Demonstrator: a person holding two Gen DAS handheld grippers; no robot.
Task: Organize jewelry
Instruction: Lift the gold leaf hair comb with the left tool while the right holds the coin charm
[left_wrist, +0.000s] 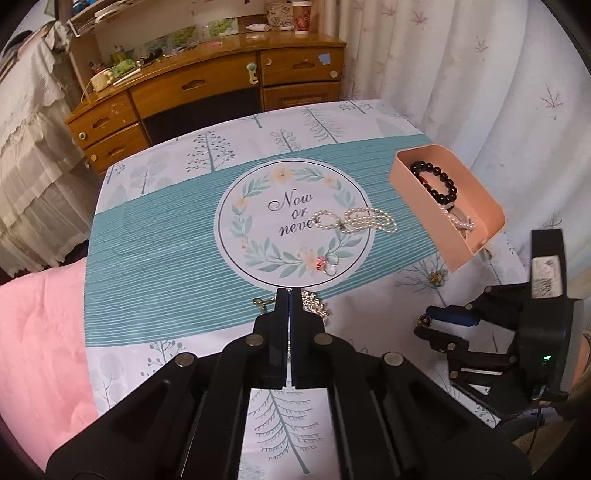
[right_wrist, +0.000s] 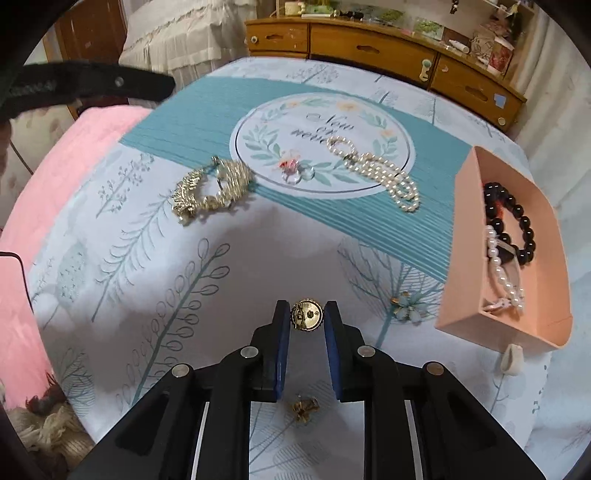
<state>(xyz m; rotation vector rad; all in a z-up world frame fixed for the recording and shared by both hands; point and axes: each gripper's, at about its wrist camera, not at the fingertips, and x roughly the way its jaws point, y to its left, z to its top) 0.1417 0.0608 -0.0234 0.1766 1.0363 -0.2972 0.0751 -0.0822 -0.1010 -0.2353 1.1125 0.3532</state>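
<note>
While flat-face up, round gold brooch (right_wrist: 306, 314) sits between right claw (right_wrist: 306, 317) pads.

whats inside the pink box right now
The pink box holds a dark bead bracelet and a white pearl strand, lying partly over each other. A small pale piece sits by the near wall. Anything under them is covered.

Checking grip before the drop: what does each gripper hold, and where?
Right gripper pinches the small round gold jewelry piece by its opposite edges. Left gripper is shut, holding nothing visible.
</note>
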